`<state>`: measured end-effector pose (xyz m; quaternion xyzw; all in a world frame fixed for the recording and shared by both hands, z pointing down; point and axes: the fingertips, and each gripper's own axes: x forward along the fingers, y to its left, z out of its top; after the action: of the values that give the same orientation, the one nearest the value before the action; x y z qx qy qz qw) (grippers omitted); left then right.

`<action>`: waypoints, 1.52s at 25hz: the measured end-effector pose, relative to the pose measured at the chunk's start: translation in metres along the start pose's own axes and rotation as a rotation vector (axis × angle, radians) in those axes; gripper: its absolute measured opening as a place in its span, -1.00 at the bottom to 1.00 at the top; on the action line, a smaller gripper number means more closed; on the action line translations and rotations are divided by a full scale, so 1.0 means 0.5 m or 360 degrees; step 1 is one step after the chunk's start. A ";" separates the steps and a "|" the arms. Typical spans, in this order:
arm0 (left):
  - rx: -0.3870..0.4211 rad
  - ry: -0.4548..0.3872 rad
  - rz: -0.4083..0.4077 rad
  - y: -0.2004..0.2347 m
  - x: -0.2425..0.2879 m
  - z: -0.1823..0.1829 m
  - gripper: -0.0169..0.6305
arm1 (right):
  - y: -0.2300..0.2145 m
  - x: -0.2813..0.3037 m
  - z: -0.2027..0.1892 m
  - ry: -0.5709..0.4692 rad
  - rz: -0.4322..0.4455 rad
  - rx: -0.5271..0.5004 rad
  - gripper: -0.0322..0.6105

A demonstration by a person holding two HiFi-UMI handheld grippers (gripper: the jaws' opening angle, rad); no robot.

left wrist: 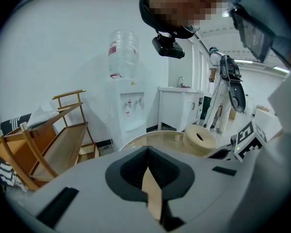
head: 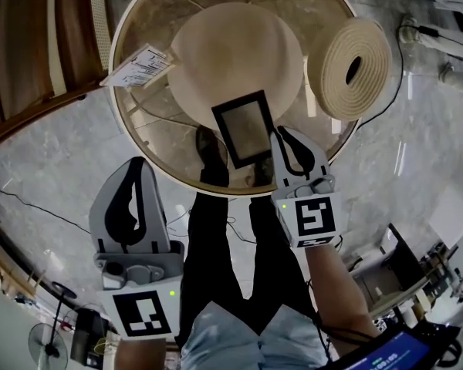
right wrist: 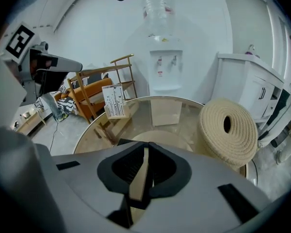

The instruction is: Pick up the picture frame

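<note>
Nearest, at the lower left, the left tongs [head: 135,168] hang over the floor short of the worktop [head: 156,141], their tips pointing far and downward. Their jaws are pressed together, with nothing in them.

The picture frame [head: 245,128] lies face up on the round glass worktop by its near rim. It has a black border around a grey pane. Its long axis runs near to far, with the far end swung a little left and overlapping the pale round disc [head: 231,52] at the worktop's middle.

The right tongs [head: 287,136] sit just right of the frame's near right corner, angled steeply down. Their jaws are only a sliver apart and grip nothing. Whether they touch the frame cannot be told.

A beige coil [head: 349,68] stands on edge at the right rim, and a printed card [head: 139,66] rests at the left rim. A wooden rack [head: 31,45] stands far left on the floor.
</note>
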<state>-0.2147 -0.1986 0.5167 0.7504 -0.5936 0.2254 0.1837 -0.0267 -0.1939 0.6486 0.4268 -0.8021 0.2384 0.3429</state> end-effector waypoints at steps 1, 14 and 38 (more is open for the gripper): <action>-0.0005 0.0001 -0.0003 -0.002 0.003 -0.003 -0.90 | 0.003 0.007 -0.008 0.0013 0.0015 0.0003 -0.73; -0.0068 0.0088 -0.0076 -0.040 0.038 -0.081 -0.90 | -0.011 0.070 -0.109 0.0127 0.0022 0.0056 -0.46; -0.0071 0.0059 -0.0115 -0.076 0.043 -0.057 -0.90 | -0.019 0.081 -0.146 0.0129 0.0153 0.0221 -0.64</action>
<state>-0.1771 -0.1921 0.5519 0.7627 -0.5675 0.2191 0.2194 -0.0095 -0.1708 0.7275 0.4006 -0.7886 0.3268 0.3328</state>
